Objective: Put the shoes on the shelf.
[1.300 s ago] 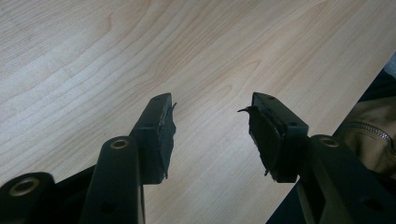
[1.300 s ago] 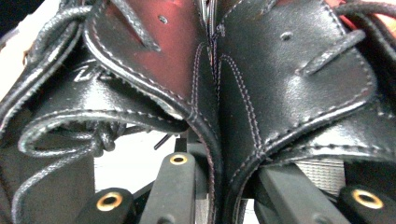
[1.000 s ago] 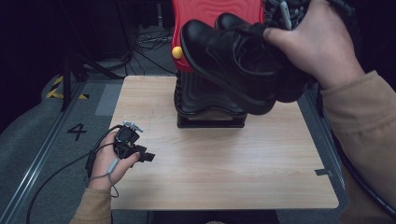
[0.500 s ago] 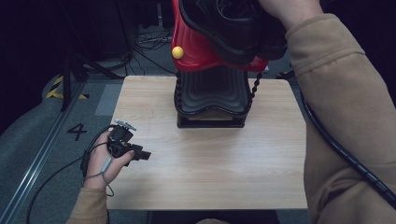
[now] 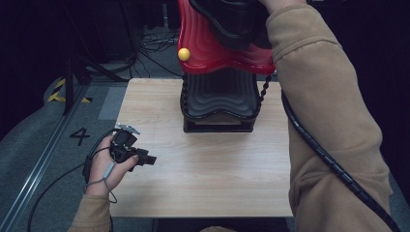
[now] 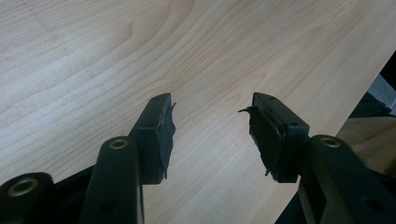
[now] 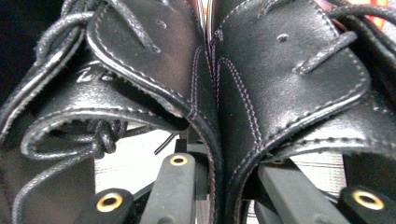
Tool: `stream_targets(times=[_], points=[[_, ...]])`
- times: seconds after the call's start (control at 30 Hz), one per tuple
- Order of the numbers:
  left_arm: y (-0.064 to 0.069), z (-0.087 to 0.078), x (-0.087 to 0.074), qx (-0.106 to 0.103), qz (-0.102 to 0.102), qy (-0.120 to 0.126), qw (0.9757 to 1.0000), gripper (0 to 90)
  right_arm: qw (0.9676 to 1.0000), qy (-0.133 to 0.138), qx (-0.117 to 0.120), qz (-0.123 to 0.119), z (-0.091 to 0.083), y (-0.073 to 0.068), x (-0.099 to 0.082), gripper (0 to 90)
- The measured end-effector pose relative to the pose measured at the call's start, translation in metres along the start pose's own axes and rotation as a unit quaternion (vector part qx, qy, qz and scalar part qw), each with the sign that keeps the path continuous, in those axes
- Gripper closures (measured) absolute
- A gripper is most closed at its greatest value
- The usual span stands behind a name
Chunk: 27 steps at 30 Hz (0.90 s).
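- The black leather shoes (image 7: 261,93), two of them, are seen pressed side by side in the right gripper view, their inner collars pinched together between the jaws of the right tongs (image 7: 219,186).
- In the high view the pair (image 5: 232,24) is held high over the back of the worktop (image 5: 212,164), above the red tier (image 5: 212,53) of a two-tier rack whose lower tier (image 5: 220,99) is black.
- One yellow ball (image 5: 183,54) is seen at the left edge of the red tier.
- The left tongs (image 6: 212,135) are released, with the jaws spread over bare wood and nothing between them; in the high view they (image 5: 145,158) are rested at the worktop's left edge, well apart from the rack.
- A slip is judged possible: both shoes are carried by thin collar leather alone, so one could be dropped by a slackened grip.
- The dangling laces (image 7: 98,135) could be snagged on the rack's rim, and the rack could be tipped or the ball knocked off.
- Counted: two shoes, one rack, one ball, two tongs.
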<state>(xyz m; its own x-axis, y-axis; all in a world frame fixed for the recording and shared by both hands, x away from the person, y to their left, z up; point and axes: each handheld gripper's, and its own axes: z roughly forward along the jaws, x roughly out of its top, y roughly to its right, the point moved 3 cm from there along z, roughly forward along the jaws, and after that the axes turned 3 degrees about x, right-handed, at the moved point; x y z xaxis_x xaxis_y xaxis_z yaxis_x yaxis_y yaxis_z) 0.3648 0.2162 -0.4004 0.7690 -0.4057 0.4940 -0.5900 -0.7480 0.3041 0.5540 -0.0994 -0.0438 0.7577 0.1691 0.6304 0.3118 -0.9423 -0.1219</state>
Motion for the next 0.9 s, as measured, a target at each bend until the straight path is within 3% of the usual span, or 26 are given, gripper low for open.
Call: stream_targets(times=[0.17,0.37,0.6,0.7,0.9], points=[[-0.002,-0.003,-0.002,-0.002,-0.003,0.007,1.0000,50.1,0.9999,0.008,-0.014,0.000,0.008,-0.006,0.005,81.4],[-0.004,-0.005,-0.003,-0.005,-0.006,0.011,0.9999,50.0,0.9986,0.045,-0.026,0.008,0.014,-0.007,0.013,81.4],[-0.005,-0.006,-0.003,-0.003,-0.007,0.012,0.9999,50.1,0.9979,0.049,-0.038,0.019,0.031,-0.004,0.009,79.8],[-0.004,-0.006,-0.004,-0.003,-0.008,0.012,0.9999,50.1,0.9983,0.045,-0.024,0.029,0.043,-0.004,0.003,78.9],[-0.003,-0.007,-0.003,-0.002,-0.004,0.013,0.9999,50.0,0.9970,0.054,-0.023,0.050,0.058,-0.003,-0.004,77.7]])
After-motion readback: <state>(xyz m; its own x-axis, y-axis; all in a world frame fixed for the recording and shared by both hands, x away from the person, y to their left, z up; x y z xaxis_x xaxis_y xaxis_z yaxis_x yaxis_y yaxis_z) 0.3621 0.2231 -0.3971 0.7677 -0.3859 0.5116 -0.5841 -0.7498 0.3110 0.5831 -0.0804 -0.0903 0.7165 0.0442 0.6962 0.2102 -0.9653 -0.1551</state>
